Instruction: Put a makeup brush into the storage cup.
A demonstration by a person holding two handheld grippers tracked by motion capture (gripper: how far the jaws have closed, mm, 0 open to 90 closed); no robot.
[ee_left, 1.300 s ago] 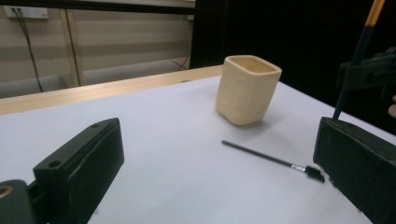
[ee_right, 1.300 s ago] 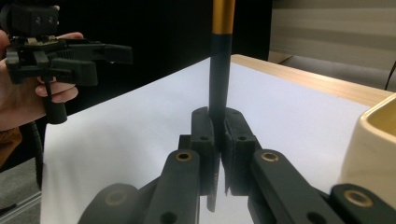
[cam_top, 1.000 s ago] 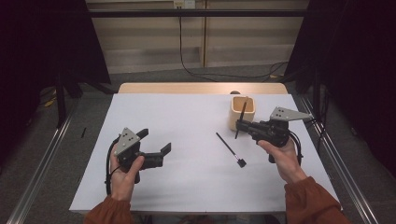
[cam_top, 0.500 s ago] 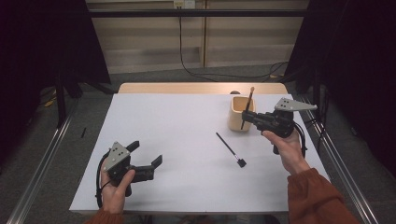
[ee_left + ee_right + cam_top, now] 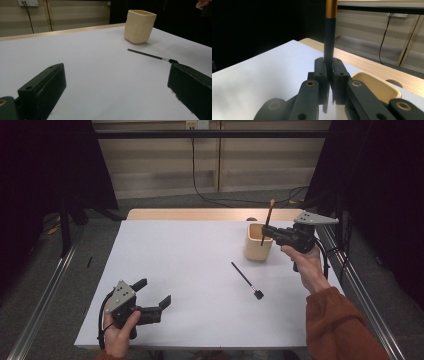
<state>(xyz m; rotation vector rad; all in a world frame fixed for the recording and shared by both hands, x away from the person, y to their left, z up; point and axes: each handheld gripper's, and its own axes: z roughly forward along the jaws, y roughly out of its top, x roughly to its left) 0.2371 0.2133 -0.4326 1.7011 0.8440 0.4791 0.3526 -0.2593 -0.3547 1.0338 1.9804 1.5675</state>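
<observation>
Right gripper (image 5: 265, 234) clamps brush (image 5: 268, 217) (upright) over cup (image 5: 257, 248).

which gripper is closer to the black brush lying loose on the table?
Right. The right gripper hangs above the beige cup, just beyond the loose brush, shut on a second brush. The left gripper sits open near the table's front-left corner, farther away.

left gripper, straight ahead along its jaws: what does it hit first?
Probably nothing at once: the left gripper looks over bare white table. Farther on, the cream cup and black brush lie right of centre; depth unclear.
</observation>
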